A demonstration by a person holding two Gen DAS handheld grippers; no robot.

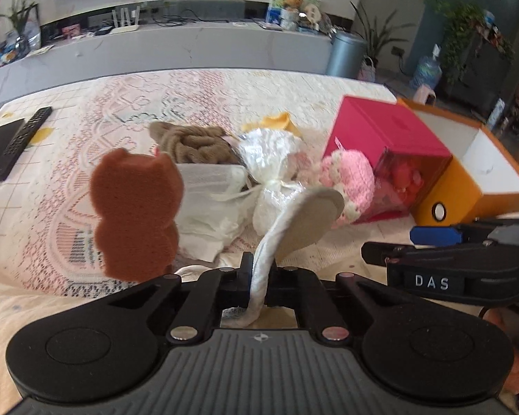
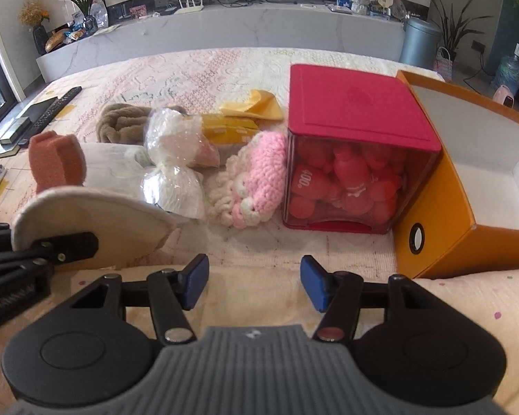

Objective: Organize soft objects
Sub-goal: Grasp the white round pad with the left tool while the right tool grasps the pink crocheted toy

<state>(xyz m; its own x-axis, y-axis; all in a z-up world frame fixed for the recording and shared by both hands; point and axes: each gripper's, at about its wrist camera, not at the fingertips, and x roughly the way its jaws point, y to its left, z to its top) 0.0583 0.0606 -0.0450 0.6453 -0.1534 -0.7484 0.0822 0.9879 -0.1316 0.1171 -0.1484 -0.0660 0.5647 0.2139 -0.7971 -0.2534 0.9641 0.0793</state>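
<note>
My left gripper (image 1: pixel 259 269) is shut on the rim of a white round pad with a beige face (image 1: pixel 308 221), held above the bed; the pad also shows in the right wrist view (image 2: pixel 86 214), with the left gripper (image 2: pixel 62 245) clamped on it. My right gripper (image 2: pixel 252 276) is open and empty, low over the bed in front of the pile. The pile holds a brown bear-shaped sponge (image 1: pixel 135 214), a brown towel (image 1: pixel 193 141), a white item in clear wrap (image 2: pixel 173 159), a pink crochet piece (image 2: pixel 259 176) and a yellow cloth (image 2: pixel 252 107).
A pink-lidded clear box of red items (image 2: pixel 356 159) stands right of the pile. An open orange box (image 2: pixel 467 186) lies beside it at the right. A remote (image 1: pixel 24 138) and dark book lie at the far left of the bed. A TV bench runs behind.
</note>
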